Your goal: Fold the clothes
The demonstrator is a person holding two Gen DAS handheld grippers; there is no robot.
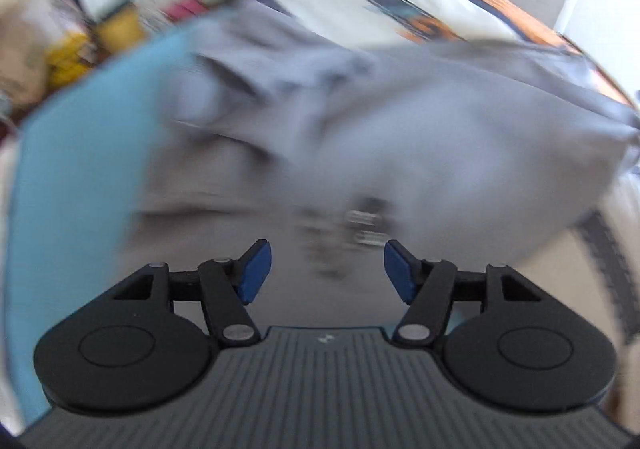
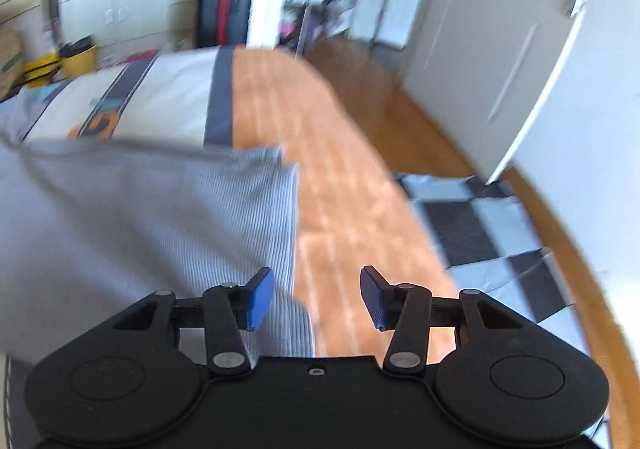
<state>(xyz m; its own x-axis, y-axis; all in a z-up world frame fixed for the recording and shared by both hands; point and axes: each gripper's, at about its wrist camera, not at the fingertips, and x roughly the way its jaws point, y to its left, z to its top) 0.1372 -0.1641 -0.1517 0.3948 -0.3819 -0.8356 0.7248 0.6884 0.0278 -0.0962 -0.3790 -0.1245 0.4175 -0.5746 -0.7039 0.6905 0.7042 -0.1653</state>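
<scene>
**Both grippers empty, grey garment loose on bed**

Bedroom scene: bed (image 2: pixel 168 97) with a cream cover, dark stripes and an orange panel; wood floor (image 2: pixel 420 121) and white doors (image 2: pixel 480 61) beyond. Yellow bin (image 2: pixel 82 59) against the far wall. Checked cloth (image 2: pixel 480 225) lies on the right side, apart from the work.

Garment (image 1: pixel 400 145): grey ribbed knit, lying bunched on the bed, partly over a light-blue sheet (image 1: pixel 80 177). Left view is heavily motion-blurred, so creases and edges there can't be read well. There's a dark print or label patch near the left gripper, too smeared to identify. At the far right of that view the cloth pinches to a gathered point.

Left gripper (image 1: pixel 327 271): jaws apart at mid width, nothing between the pads, hanging over the grey cloth.

Right gripper (image 2: pixel 317 299): jaws apart at mid width, empty. Its left pad sits over the garment's right edge, while the gap between the pads shows the orange panel. A squared corner (image 2: pixel 286 159) of the cloth is visible ahead.

My read: between folds, re-grasp phase.

Doing it well:
- Slow down first, since the blur suggests the left hand is too fast to aim.
- Pick matching points: the right takes the clear corner or hem, the left the opposite edge.
- Pinch a single layer and come in low along the bed.
- Pull flat before folding; the bunched middle will trap creases.
- Keep clear of the checked cloth.
</scene>
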